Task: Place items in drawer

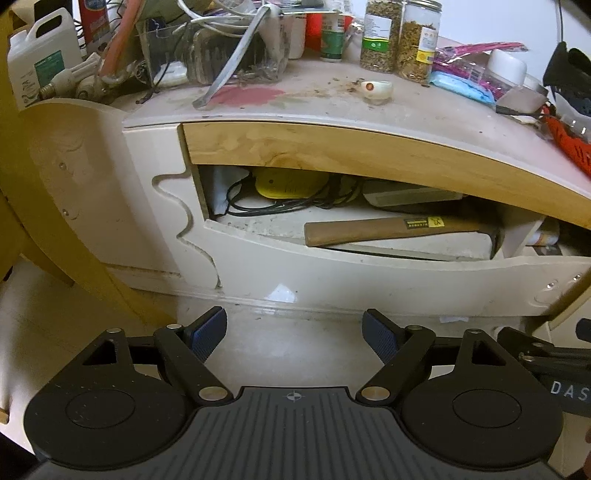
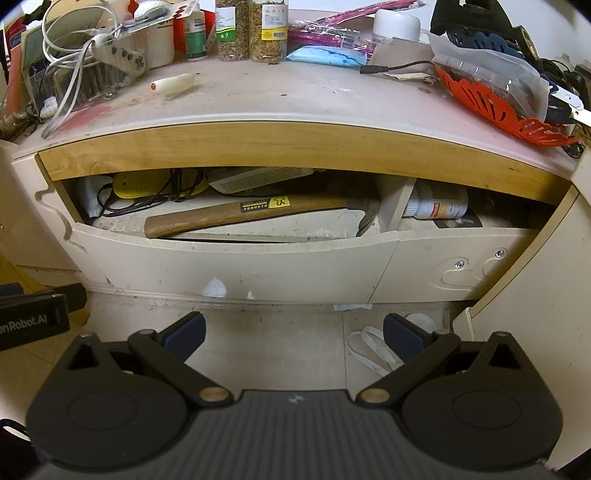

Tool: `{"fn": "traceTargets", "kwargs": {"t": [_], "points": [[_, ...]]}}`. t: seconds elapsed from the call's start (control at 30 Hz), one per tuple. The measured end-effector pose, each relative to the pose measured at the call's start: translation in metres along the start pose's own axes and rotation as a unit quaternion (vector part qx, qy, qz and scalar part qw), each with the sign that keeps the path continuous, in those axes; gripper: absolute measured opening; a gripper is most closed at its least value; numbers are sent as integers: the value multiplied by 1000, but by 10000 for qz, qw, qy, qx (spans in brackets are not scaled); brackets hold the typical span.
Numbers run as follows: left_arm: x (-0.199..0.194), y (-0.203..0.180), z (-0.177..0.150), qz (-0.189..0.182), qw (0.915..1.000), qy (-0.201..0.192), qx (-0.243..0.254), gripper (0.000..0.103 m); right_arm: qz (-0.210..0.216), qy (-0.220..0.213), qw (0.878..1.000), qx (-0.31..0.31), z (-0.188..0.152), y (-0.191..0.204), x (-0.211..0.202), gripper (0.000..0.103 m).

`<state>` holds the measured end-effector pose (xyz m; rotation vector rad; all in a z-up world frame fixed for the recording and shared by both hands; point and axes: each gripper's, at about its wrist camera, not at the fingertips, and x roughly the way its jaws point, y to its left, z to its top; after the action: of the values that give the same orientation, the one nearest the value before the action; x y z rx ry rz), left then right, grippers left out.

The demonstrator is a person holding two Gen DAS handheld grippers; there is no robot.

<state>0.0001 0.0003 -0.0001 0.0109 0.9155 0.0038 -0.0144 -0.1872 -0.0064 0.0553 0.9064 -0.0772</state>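
The cream drawer under the desk top stands pulled partly open. Inside lie a wooden-handled hammer, a yellow device with black cables, a flat grey box and, in the right compartment, a white bottle on its side. My left gripper is open and empty, low in front of the drawer. My right gripper is open and empty, also low in front of it.
The desk top is cluttered: two jars of dried goods, a white candle stub, a red basket, cables, a white jug. A wooden chair part stands left. White straps lie on the floor.
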Motion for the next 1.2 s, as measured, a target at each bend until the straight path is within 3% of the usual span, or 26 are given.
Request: {"fn": "traceTargets", "kwargs": {"t": [0.67, 1.2], "points": [[1, -4, 0, 0, 9995, -109, 287, 81, 19, 42, 10000, 0, 0, 1, 1, 102], [3, 0, 3, -105, 9996, -163, 198, 81, 43, 7, 10000, -19, -1, 1, 2, 102]]}}
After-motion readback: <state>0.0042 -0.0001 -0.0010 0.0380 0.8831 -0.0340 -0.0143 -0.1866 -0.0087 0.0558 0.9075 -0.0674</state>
